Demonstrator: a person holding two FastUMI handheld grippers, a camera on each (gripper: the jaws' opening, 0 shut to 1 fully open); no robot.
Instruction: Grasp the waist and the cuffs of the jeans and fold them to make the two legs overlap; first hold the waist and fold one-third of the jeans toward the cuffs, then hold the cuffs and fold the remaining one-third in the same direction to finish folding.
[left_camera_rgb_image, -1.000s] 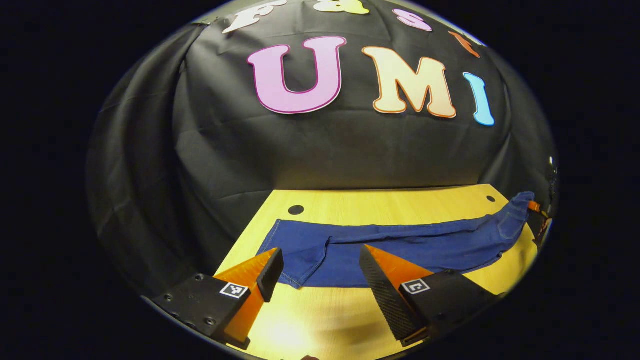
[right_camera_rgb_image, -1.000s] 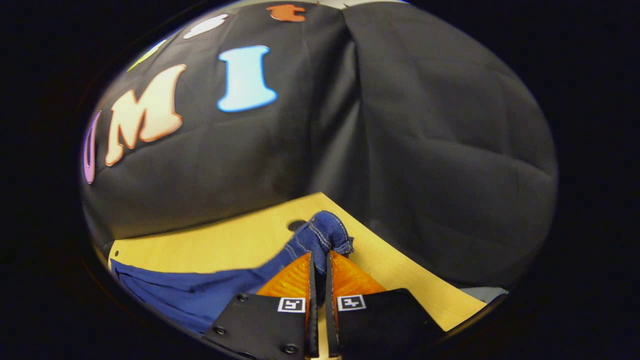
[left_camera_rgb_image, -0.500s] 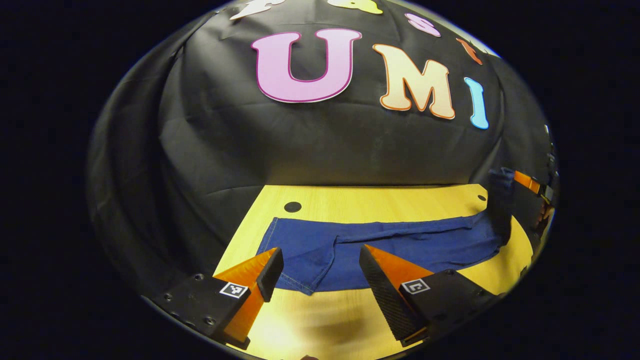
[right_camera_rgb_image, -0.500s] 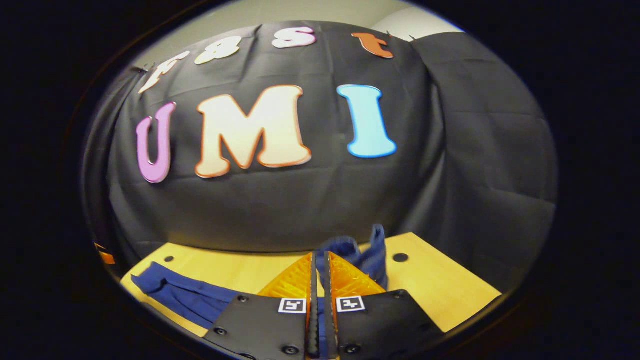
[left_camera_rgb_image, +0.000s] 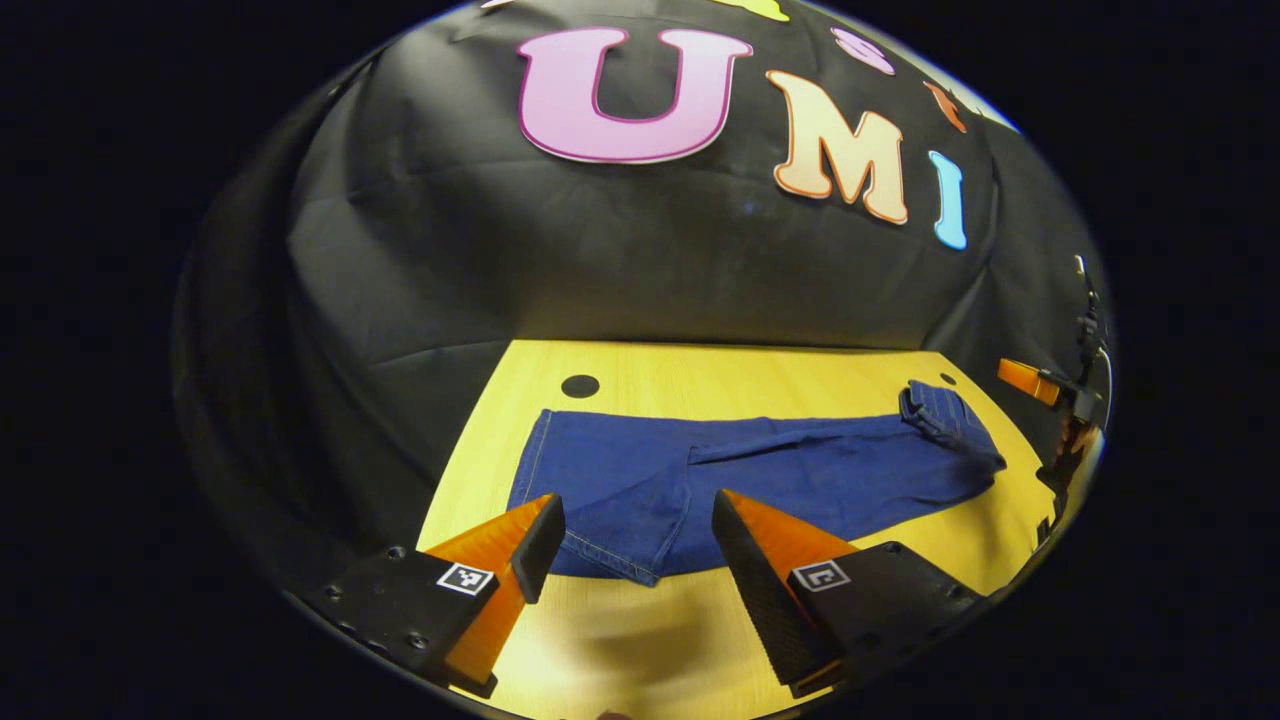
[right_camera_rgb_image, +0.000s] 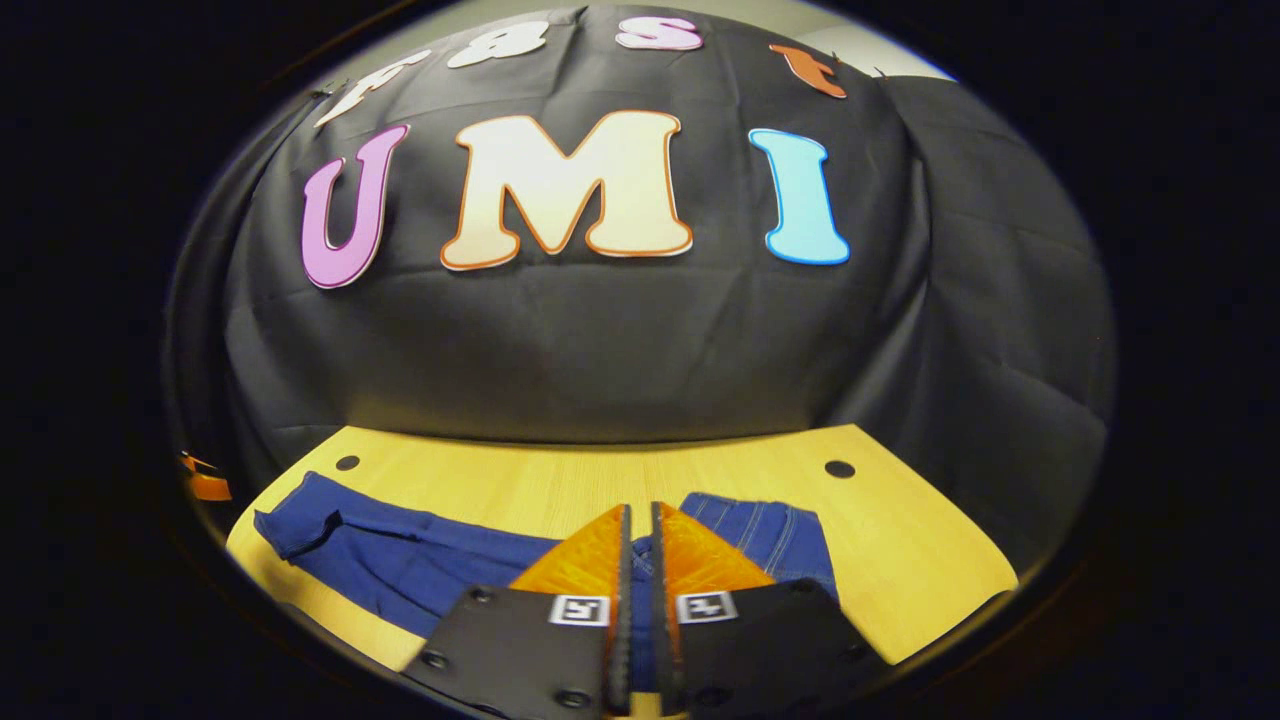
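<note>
Blue jeans (left_camera_rgb_image: 760, 470) lie stretched across the yellow table (left_camera_rgb_image: 740, 375). Their cuffs (left_camera_rgb_image: 590, 520) rest at the near left end, just beyond my left gripper (left_camera_rgb_image: 635, 515), which hovers open above them. At the far right the waist (left_camera_rgb_image: 945, 415) is turned back onto the legs. In the right gripper view, my right gripper (right_camera_rgb_image: 638, 530) is shut with blue denim showing between its fingers, and the waist (right_camera_rgb_image: 770, 530) lies flat just beyond them. The legs (right_camera_rgb_image: 390, 555) run off to the left. The right gripper (left_camera_rgb_image: 1035, 382) also appears at the table's far right end.
The table has small dark holes near its back corners (left_camera_rgb_image: 580, 385) (right_camera_rgb_image: 840, 468) (right_camera_rgb_image: 347, 462). Black cloth walls close in the back and both sides. Bare wood lies behind the jeans and on the near side of the cuffs (left_camera_rgb_image: 640, 640). The left gripper (right_camera_rgb_image: 205, 482) shows at the far left.
My right gripper lifted the waist off the table, swung it over toward the cuffs and lowered it onto the legs. My left gripper stayed open and tilted down slightly over the cuffs.
</note>
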